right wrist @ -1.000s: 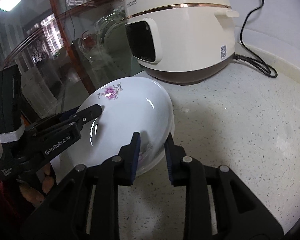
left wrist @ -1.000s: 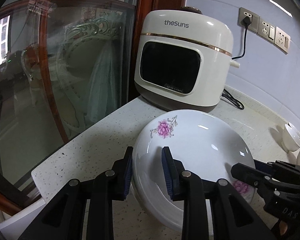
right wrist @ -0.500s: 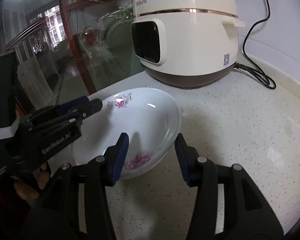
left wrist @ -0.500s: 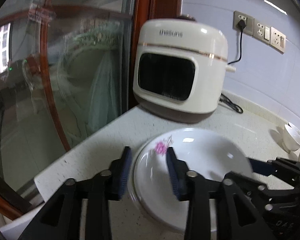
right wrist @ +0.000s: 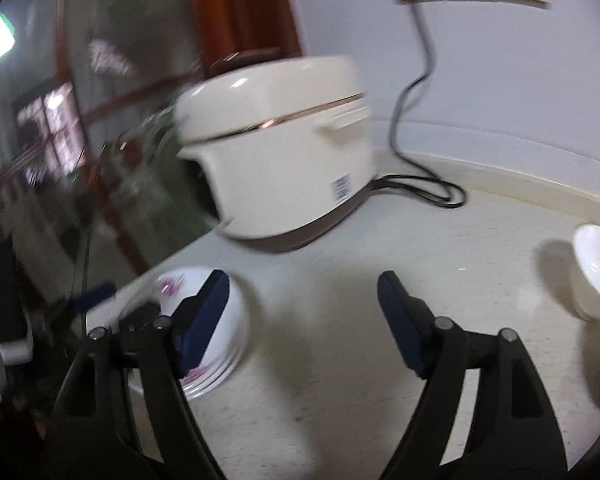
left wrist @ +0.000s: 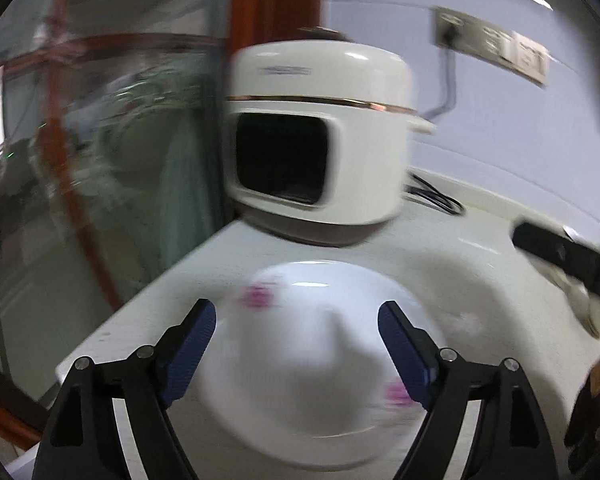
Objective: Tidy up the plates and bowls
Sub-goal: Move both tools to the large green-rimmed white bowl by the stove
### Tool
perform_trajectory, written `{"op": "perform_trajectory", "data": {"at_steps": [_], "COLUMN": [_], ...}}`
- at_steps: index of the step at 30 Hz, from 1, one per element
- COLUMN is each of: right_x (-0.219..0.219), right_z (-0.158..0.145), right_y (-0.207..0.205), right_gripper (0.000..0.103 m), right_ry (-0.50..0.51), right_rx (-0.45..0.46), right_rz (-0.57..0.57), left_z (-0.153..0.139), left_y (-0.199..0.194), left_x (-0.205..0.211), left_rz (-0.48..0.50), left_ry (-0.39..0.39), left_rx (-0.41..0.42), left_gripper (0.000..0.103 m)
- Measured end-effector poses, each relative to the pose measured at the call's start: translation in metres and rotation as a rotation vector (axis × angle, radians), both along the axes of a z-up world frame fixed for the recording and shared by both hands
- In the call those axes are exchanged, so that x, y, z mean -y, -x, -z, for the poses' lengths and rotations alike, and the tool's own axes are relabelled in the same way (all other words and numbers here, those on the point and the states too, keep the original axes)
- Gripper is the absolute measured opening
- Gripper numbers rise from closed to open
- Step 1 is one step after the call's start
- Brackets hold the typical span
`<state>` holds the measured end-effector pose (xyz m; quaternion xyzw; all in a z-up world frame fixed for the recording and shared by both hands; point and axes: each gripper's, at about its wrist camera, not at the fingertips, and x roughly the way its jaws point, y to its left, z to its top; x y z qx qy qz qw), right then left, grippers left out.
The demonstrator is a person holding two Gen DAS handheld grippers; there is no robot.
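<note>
The plates [left wrist: 320, 364] sit stacked before the cooker [left wrist: 320, 140], both grippers [left wrist: 296, 344] [right wrist: 304, 320] opening empty, while bowls [right wrist: 598, 272] right of it remain unsorted.

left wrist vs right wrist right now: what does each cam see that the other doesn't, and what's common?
Left wrist only: the rice cooker's dark front window, head-on, and the whole stack of flowered plates between the opening jaws of the left gripper, pads clear of it.

Right wrist only: white bowls at the right edge and the cooker's side label. The right gripper is opening over bare countertop.

Both: rice cooker, its black cord, plates, countertop, wall sockets, glass cabinet door.
</note>
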<state>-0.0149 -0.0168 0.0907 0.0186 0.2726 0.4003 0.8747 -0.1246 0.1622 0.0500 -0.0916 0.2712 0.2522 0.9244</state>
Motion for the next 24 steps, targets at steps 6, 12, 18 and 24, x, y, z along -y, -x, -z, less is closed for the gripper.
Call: {"op": "perform_trajectory", "data": {"at_steps": [6, 12, 18, 24], "right_x": [0.041, 0.1, 0.186, 0.278], "right_z": [-0.016, -0.04, -0.047, -0.018], "right_y": [-0.02, -0.038, -0.052, -0.067], "right_gripper": [0.091, 0.094, 0.095, 0.095], "right_ry": [0.0, 0.004, 0.024, 0.007], "right_rx": [0.047, 0.074, 0.03, -0.164], "right_rz": [0.207, 0.397, 0.619, 0.753], "left_z": [-0.009, -0.006, -0.004, -0.007], "left_y": [-0.046, -0.093, -0.144, -0.181], "left_x": [0.047, 0.086, 0.137, 0.207], "left_rz": [0.168, 0.284, 0.392, 0.577], "left_ry": [0.027, 0.085, 0.273, 0.487], "left_rx": [-0.043, -0.099, -0.102, -0.04], "left_gripper": [0.084, 0.084, 0.084, 0.084]}}
